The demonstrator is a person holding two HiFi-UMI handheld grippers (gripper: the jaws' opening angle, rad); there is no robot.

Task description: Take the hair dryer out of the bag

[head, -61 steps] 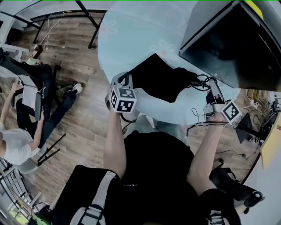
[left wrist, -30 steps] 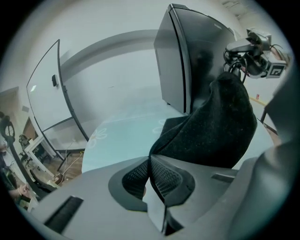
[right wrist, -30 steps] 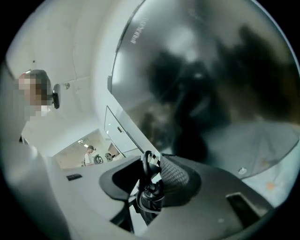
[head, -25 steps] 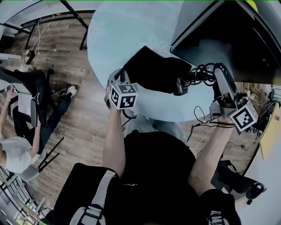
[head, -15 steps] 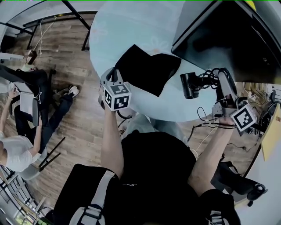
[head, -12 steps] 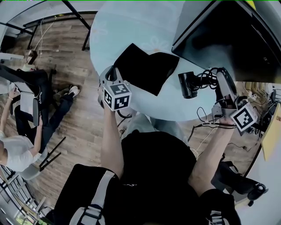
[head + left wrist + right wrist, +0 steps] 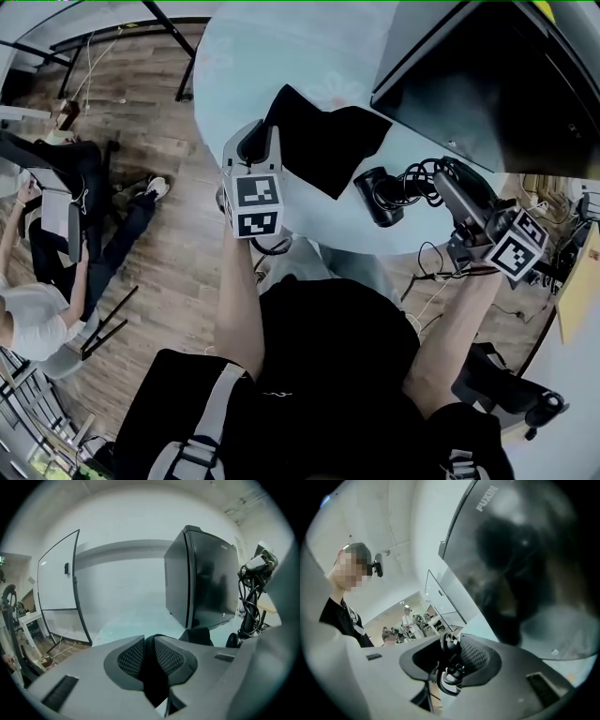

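The black bag (image 7: 328, 141) lies crumpled on the pale blue round table (image 7: 281, 47). My left gripper (image 7: 258, 141) holds its near left edge lifted. Black fabric (image 7: 157, 641) fills the gap between the jaws, which have just been opening slightly. The black hair dryer (image 7: 378, 202) is outside the bag, to its right, near the table's front edge. Its coiled cord (image 7: 422, 176) runs into my right gripper (image 7: 442, 185). Black cord loops (image 7: 449, 670) sit clamped between the jaws of the right gripper (image 7: 452, 660).
A large black box-like appliance (image 7: 506, 84) stands on the table at the back right, just beyond the dryer. People (image 7: 47, 206) sit on the wooden floor at the left. Loose cables (image 7: 431, 258) hang below the table edge. A whiteboard (image 7: 58, 573) stands beyond the table.
The dryer has come out of the bag's mouth and now hangs clear of it. My right gripper swung it down and left. My left gripper rose with the bag's edge.
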